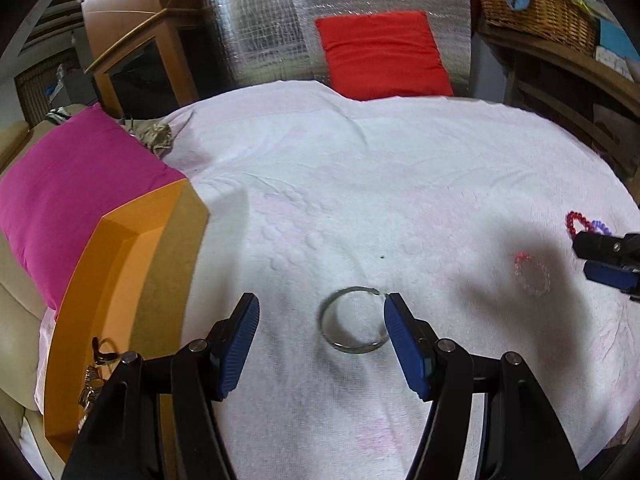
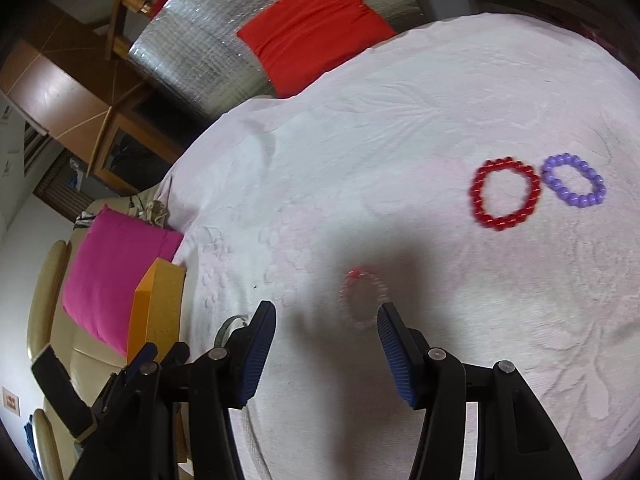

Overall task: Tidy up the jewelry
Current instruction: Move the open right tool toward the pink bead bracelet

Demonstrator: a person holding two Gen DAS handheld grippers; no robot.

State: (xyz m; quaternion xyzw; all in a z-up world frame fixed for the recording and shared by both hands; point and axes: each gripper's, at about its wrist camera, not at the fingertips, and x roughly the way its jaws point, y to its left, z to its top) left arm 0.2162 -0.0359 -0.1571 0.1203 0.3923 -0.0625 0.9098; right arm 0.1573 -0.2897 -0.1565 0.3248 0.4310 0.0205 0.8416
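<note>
**Two hand-held grippers hovering over bracelets on the bed**

The left hand-held gripper (image 1: 322, 316) is open about halfway with nothing in it, and a silver bangle (image 1: 354, 322) lies flat on the white bedspread (image 1: 360, 168) between its blue pads, right up against the right pad as far as I can tell. The right hand-held gripper (image 2: 326, 326) is the same deal, jaws apart and empty, above a clear bead bracelet (image 2: 362, 298) in shadow. Further off lie a red bead bracelet (image 2: 506, 194) and a purple bead bracelet (image 2: 574, 180), just beside each other. An orange box (image 1: 120, 280) sits at the left edge, next to a pink pillow (image 1: 72, 192).
</note>
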